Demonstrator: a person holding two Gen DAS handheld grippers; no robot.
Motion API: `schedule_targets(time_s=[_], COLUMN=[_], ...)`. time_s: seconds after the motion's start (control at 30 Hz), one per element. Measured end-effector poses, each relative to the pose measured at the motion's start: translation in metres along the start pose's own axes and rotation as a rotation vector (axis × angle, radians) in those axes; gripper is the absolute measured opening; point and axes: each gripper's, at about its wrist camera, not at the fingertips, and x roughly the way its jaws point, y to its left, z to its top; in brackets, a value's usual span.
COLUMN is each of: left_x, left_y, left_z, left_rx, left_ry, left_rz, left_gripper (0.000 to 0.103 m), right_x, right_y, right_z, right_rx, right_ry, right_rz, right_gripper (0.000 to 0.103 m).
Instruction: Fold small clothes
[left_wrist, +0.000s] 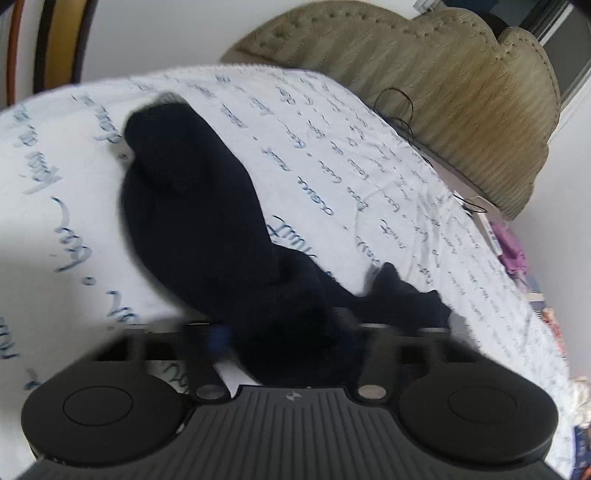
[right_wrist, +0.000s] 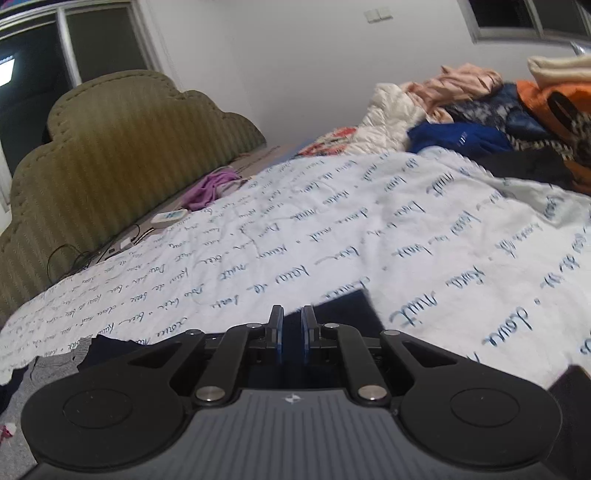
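A dark navy garment (left_wrist: 192, 206), blurred in the left wrist view, is lying in a long bunched shape on the bed, its near end running down between the jaws of the left gripper (left_wrist: 284, 339). The fingers there are hidden by the cloth and by blur, so I cannot tell whether the pads are pressing on it.

In the right wrist view, the right gripper (right_wrist: 291, 332) is sitting clenched, its blue-padded fingers (right_wrist: 279, 339) close together, with a flat dark piece of fabric (right_wrist: 343, 310) showing just beyond and beside the tips; whether a fold of it is pinched I cannot tell.

The bed is wearing a white bedsheet (right_wrist: 424, 229) printed with blue handwritten script, rumpled in places. An olive-green tufted headboard (right_wrist: 110, 140) with a scalloped top is standing along one side, and thin black cables (right_wrist: 77, 254) and a small white device (right_wrist: 168, 217) are lying at its foot, near a purple cloth (right_wrist: 214, 184). A heap of mixed clothes (right_wrist: 480, 110), peach, cream, blue and orange, is piling up at the far end of the bed. Plain white walls (right_wrist: 295, 66) are enclosing the room, with a dark window (right_wrist: 506, 14) high up.
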Motion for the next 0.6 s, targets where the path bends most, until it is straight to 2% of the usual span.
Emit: schedule_targets(time_s=[0.03, 0.07, 0.17, 0.23, 0.27, 0.3, 0.33, 0.37, 0.43, 0.5, 0.6], left_x=[0.005, 0.008, 0.005, -0.002, -0.006, -0.009, -0.012, -0.015, -0.017, -0.016, -0.009], left_y=[0.001, 0.002, 0.003, 0.002, 0.002, 0.002, 0.003, 0.004, 0.007, 0.013, 0.019], left_z=[0.003, 0.004, 0.008, 0.015, 0.019, 0.023, 0.029, 0.034, 0.046, 0.057, 0.068], left_rx=[-0.015, -0.026, -0.004, 0.040, 0.070, 0.103, 0.133, 0.158, 0.206, 0.230, 0.247], left_ry=[0.022, 0.035, -0.004, -0.070, -0.111, -0.148, -0.183, -0.218, -0.274, -0.311, -0.313], left_rz=[-0.007, -0.009, 0.019, 0.080, 0.125, 0.171, 0.216, 0.266, 0.362, 0.439, 0.489], left_gripper=[0.014, 0.006, 0.006, 0.006, 0.005, 0.005, 0.005, 0.005, 0.005, 0.005, 0.007], right_x=[-0.001, -0.002, -0.007, -0.009, -0.010, -0.011, -0.012, -0.013, -0.009, 0.002, 0.021], right_y=[-0.006, -0.010, -0.026, -0.036, -0.042, -0.046, -0.051, -0.053, -0.057, -0.062, -0.067], right_z=[0.000, 0.000, 0.000, 0.000, 0.000, -0.001, -0.002, -0.003, -0.005, -0.009, -0.019], right_rx=[0.020, 0.037, 0.097, 0.127, 0.141, 0.153, 0.164, 0.170, 0.190, 0.269, 0.409], right_ry=[0.006, 0.014, 0.032, 0.047, 0.055, 0.058, 0.058, 0.057, 0.079, 0.133, 0.162], right_rz=[-0.006, -0.005, -0.013, -0.026, -0.032, -0.035, -0.035, -0.024, 0.005, 0.042, 0.125], right_gripper=[0.010, 0.010, 0.014, 0.026, 0.043, 0.067, 0.077, 0.081, 0.081, 0.081, 0.081])
